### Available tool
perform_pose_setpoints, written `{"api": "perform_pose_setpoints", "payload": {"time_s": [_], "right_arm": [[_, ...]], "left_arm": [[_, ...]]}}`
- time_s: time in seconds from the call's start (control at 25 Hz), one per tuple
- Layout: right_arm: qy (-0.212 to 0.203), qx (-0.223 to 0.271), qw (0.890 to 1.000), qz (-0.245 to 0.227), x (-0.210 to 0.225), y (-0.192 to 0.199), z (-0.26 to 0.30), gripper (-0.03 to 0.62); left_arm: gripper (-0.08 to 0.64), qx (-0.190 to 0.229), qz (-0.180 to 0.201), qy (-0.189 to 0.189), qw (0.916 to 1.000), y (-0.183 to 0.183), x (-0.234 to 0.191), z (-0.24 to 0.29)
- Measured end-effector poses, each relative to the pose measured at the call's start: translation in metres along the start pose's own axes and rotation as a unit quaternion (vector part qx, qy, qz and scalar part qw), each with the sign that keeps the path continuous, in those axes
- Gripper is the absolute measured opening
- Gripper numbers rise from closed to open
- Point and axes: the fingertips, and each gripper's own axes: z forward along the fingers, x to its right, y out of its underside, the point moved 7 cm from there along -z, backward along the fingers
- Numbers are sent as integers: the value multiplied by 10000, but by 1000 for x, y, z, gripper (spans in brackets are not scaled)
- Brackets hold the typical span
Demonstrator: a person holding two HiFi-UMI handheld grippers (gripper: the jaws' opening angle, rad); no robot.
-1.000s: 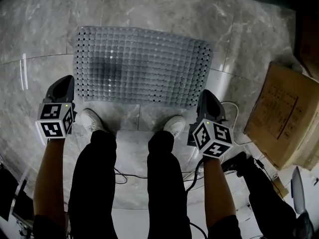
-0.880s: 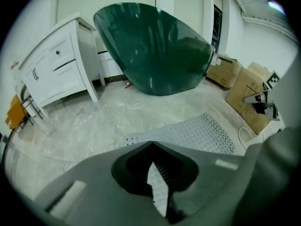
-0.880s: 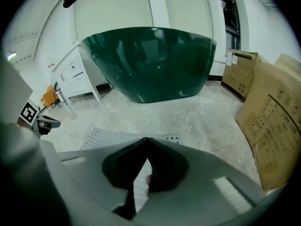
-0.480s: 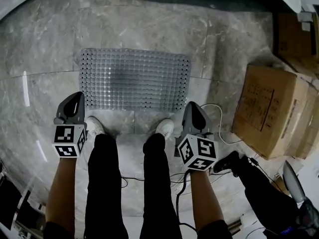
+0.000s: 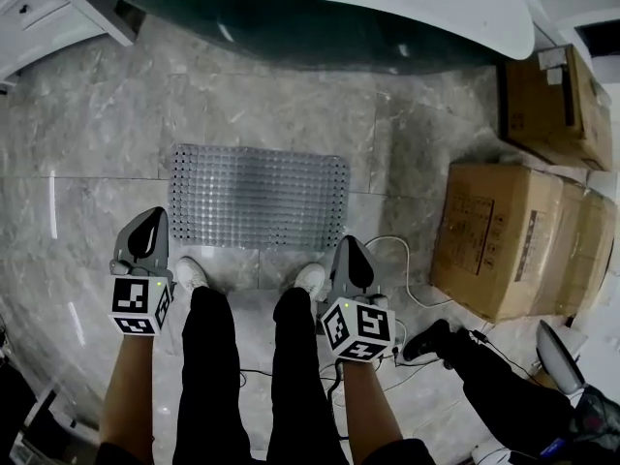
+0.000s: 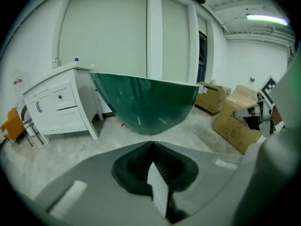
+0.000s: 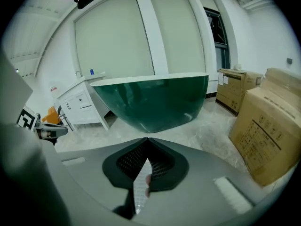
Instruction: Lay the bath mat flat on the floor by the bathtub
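The grey, knobbly bath mat (image 5: 257, 197) lies spread flat on the marble floor, in front of the dark green bathtub with a white rim (image 5: 320, 8). Both grippers hang above the floor at the mat's near edge, apart from it. My left gripper (image 5: 152, 215) is over the near left corner, my right gripper (image 5: 350, 243) over the near right corner. In the gripper views the left gripper's jaws (image 6: 151, 143) and the right gripper's jaws (image 7: 147, 139) are shut with nothing between them, pointing toward the bathtub (image 6: 146, 102).
Cardboard boxes (image 5: 509, 240) stand to the right, more behind them (image 5: 557, 105). A white cabinet (image 5: 48, 8) is at the far left. A white cable (image 5: 397, 260) runs by the right gripper. Another person's shoe (image 5: 426, 342) is at the lower right.
Both grippers have risen from the mat's near edge, jaws still shut. The view has pulled back, so the mat looks smaller and the bathtub and cabinet have come into sight.
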Motion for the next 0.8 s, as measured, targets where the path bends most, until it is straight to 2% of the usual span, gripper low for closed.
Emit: {"api": "perform_pose_setpoints", "payload": {"time_s": [0.2, 0.52, 0.8], "right_arm": [[35, 287, 9996, 57, -6, -24, -40, 26], [10, 838, 9964, -119, -5, -85, -91, 26], [-62, 1237, 9917, -336, -21, -125, -142, 26]], "left_arm": [[0, 101, 283, 68, 9995, -20, 25, -37], [0, 739, -101, -84, 9972, -76, 30, -95], [0, 1163, 211, -136, 9929, -130, 24, -142]]}}
